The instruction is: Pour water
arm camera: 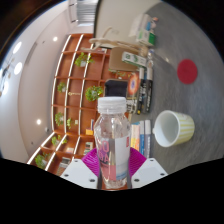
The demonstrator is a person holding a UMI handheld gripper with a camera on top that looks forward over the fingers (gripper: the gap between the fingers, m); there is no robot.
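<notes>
Far left: wooden shelves (75, 90) with green plants, background only. Centre: water bottle (112, 140), white cap on, upright, clamped between the pink pads (92, 160) of the hand-held gripper (113, 172); fingers closed on its lower body. Right, just beside and a bit beyond: cream cup (172, 128), mouth tilted toward camera, on the counter (185, 100). Judgement: cap likely must come off first. Then bring the neck over the rim, tilt slowly, keep grip firm.

Bottle (112, 140) blocking the way between the fingers (92, 160); cup (173, 128) beside it, bare table (185, 100) beyond.
</notes>
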